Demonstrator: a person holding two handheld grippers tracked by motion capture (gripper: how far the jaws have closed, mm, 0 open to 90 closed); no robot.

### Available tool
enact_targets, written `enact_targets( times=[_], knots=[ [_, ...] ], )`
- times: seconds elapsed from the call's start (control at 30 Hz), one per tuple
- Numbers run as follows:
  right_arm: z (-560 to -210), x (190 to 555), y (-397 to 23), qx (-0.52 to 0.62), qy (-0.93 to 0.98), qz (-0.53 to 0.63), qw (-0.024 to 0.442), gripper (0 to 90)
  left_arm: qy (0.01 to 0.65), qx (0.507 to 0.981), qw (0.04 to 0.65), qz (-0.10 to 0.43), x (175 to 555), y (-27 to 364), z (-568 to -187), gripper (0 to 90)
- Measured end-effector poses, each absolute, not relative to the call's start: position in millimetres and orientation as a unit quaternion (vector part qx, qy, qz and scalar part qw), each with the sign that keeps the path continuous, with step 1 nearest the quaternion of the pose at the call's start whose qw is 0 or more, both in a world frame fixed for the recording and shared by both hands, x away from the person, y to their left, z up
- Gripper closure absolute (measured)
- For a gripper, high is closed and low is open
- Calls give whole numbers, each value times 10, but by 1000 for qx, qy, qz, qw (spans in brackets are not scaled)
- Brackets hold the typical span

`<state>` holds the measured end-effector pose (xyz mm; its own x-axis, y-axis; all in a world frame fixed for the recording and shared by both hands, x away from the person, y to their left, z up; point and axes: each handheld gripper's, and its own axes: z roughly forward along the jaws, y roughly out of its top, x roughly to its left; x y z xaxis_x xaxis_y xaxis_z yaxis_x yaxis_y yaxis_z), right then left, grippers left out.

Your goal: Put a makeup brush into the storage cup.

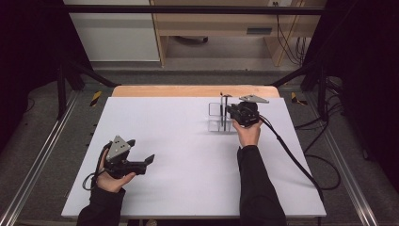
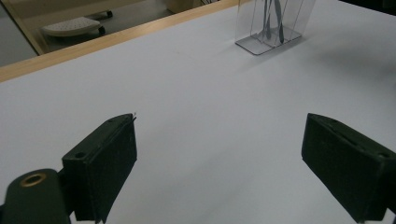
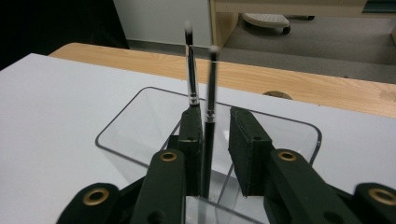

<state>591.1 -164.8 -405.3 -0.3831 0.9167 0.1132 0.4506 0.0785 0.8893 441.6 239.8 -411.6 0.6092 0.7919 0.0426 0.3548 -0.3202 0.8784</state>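
At the far side of the white table (image 1: 188, 155), my right gripper (image 3: 215, 140) stands over a clear plastic holder (image 3: 135, 126), its jaws set narrow with a slim gap between them. A dark brush (image 3: 211, 88) stands upright in that gap, close against the inner face of the left-hand jaw as the right gripper view shows it; the other jaw is clear of it, so the pads are not pressing on the brush. A second brush (image 3: 190, 65), with a silver collar, rises just behind the first from the same holder. In the high view the right gripper (image 1: 235, 113) sits at the holder (image 1: 216, 117), near the table's wooden far edge (image 1: 188, 90), the hand (image 1: 248, 134) behind it and a black cable (image 1: 291, 155) trailing back across the table.

My left gripper (image 1: 149, 162) rests low over the near left part of the table, well apart from the holder. In the left gripper view its jaws (image 2: 219, 163) stand wide with bare table between them, and the holder (image 2: 273, 28) with the two brushes shows far off at the top.
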Motion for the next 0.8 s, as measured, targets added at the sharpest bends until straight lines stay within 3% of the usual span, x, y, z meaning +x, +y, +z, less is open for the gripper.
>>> enact_targets(
  times=[0.43, 0.8],
  knots=[
    [-3916, 5533, -1715, 455, 697, 509, 221, 458, 371, 775, 452, 240, 4418, 2389, -4120, 95],
    [-3853, 5214, -1810, 425, 709, 514, 227, 312, 375, 773, 452, 240, 4423, 2400, -4122, 94]
  ],
)
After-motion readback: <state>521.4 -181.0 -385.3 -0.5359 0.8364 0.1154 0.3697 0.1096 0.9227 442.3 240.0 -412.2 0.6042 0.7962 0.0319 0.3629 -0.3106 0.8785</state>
